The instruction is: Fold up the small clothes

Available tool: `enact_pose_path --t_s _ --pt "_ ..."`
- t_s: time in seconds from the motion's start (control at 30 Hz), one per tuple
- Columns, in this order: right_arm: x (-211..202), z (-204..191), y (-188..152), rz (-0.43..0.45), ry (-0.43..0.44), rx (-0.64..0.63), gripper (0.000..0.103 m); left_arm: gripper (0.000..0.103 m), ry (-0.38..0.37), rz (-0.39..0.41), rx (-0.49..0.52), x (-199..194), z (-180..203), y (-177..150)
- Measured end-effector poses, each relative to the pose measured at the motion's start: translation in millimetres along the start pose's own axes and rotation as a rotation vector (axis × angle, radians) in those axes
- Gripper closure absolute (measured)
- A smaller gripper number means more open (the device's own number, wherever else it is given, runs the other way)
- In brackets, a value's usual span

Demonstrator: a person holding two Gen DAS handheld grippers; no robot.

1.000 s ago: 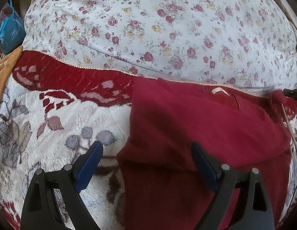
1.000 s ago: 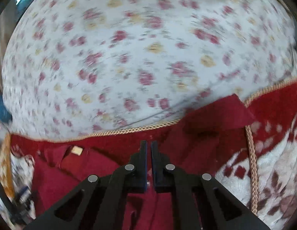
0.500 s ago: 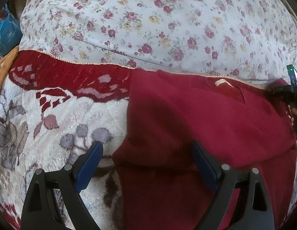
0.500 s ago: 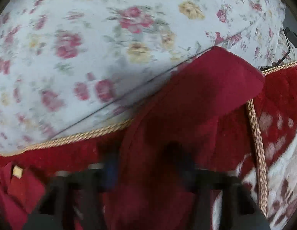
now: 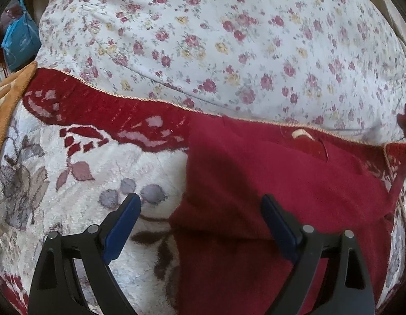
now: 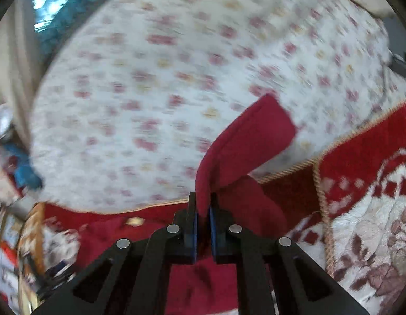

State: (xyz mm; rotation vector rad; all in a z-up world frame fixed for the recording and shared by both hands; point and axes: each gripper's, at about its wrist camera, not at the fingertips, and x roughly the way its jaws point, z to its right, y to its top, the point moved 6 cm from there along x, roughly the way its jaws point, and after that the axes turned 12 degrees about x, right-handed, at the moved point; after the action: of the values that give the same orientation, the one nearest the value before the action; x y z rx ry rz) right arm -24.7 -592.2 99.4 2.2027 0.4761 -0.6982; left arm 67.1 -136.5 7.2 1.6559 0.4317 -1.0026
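A dark red knit garment (image 5: pixel 281 183) lies flat on the patterned blanket, its neck label (image 5: pixel 300 133) at the far side. My left gripper (image 5: pixel 199 198) hangs open just above the garment's left edge; one finger is over the blanket and the other over the red cloth, and nothing is gripped. In the right wrist view my right gripper (image 6: pixel 203 199) is closing, its pads pressing on the garment's sleeve (image 6: pixel 250 136). The sleeve rises from the jaws and curls up over the floral bedding. The garment's body (image 6: pixel 203 283) lies below the fingers.
Floral white bedding (image 5: pixel 216 39) bulges behind the garment. The plush blanket (image 5: pixel 58 170) has a red border and gold cord trim (image 6: pixel 321 204). An orange cloth (image 5: pixel 9 97) and a blue bag (image 5: pixel 19 42) sit at the far left.
My right gripper opened over the sleeve, then shut on it and lifted it off the bed. The left gripper has stayed open in about the same place.
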Motion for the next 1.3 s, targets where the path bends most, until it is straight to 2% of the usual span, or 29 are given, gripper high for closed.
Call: enact_pose_path --t_s 0.1,0.2,0.3,0.33,0.37,0.4,0.47,0.6,0.73,0.8,0.9,1.0,1.1,1.17,1.23,1.27,1.3 --pt "-8 -61 -23 -0.060 0.086 -0.117 0.094 0.011 0.000 0.024 -0.032 -8 -10 3" --pt "-1 -119 -60 -0.140 0.171 -0.221 0.094 0.011 -0.007 0.037 -0.071 -12 -20 4" --pt "35 -160 -110 -0.236 0.222 -0.275 0.092 0.011 -0.037 0.040 -0.116 -12 -28 4" --pt "54 -167 -133 -0.303 0.229 -0.267 0.076 0.011 -0.051 0.038 -0.127 -11 -29 3" --pt "69 -168 -152 -0.363 0.216 -0.255 0.045 0.011 -0.065 0.037 -0.133 -10 -29 3" --pt "85 -165 -170 -0.419 0.182 -0.242 0.035 0.011 -0.079 0.035 -0.136 -9 -29 3" --pt "103 -151 -200 -0.483 0.141 -0.223 0.034 0.011 -0.097 0.030 -0.135 -7 -26 3" --pt "90 -111 -214 -0.455 0.084 -0.201 0.034 0.011 -0.118 0.037 -0.117 -7 -18 5" --pt "47 -61 -197 -0.331 0.033 -0.156 0.033 0.011 -0.154 0.040 -0.123 -1 -5 11" --pt "30 -35 -185 -0.275 -0.029 -0.141 0.033 0.011 -0.158 0.035 -0.112 3 1 16" --pt "20 -9 -176 -0.243 -0.092 -0.113 0.033 0.011 -0.120 0.005 -0.068 13 10 25" --pt "15 11 -171 -0.216 -0.093 -0.064 0.033 0.011 -0.120 -0.030 -0.056 28 19 31" --pt "19 23 -171 -0.204 -0.082 -0.015 0.033 0.011 -0.101 -0.112 -0.008 54 35 35" --pt "23 25 -175 -0.219 -0.056 0.011 0.033 0.017 -0.100 -0.140 0.035 65 46 38" --pt "24 23 -174 -0.220 -0.044 0.005 0.033 0.041 -0.070 -0.159 0.093 72 57 40" --pt "22 25 -172 -0.204 -0.045 -0.002 0.033 0.050 -0.045 -0.164 0.127 73 61 41" --pt "21 25 -170 -0.188 -0.048 -0.004 0.033 0.071 -0.026 -0.168 0.148 73 64 43"
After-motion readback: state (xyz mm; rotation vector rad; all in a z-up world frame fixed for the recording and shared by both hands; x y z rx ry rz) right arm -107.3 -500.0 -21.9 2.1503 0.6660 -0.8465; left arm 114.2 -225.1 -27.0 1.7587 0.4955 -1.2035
